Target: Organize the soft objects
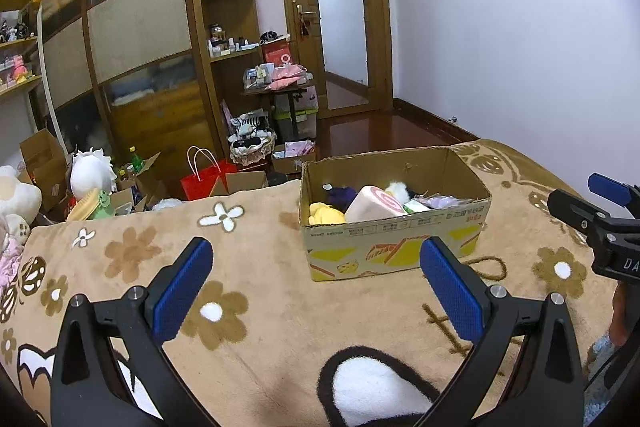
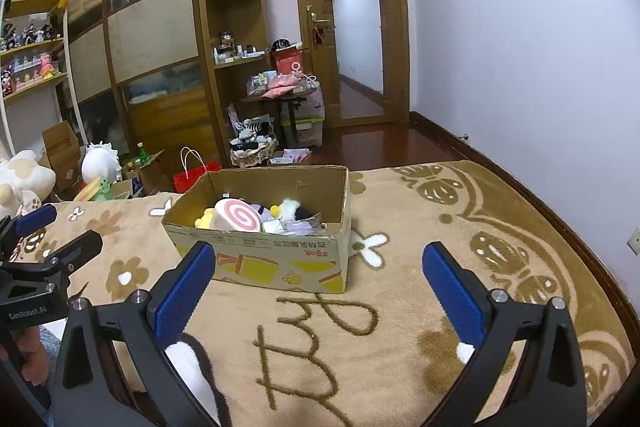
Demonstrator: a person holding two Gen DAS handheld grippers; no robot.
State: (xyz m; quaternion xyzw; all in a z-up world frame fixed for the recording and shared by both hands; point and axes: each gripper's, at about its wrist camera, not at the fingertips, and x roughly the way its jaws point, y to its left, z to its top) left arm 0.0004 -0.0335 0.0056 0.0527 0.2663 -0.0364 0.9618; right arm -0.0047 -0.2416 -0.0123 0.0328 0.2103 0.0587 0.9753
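Right claw [image 1: 592, 203] cropped; both gape over box [image 1: 394, 227].

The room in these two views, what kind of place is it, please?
Most likely a bedroom in a home. A plush flowered blanket covers what seems to be a bed, a tall wooden wardrobe fills the far wall, and a cardboard box of soft toys sits on the blanket.

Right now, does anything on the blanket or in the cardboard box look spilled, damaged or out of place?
Nothing stands out. The cardboard box sits upright on the blanket, the swirl-roll plush and other soft toys lie inside it, and both grippers, left and right, are open and empty.
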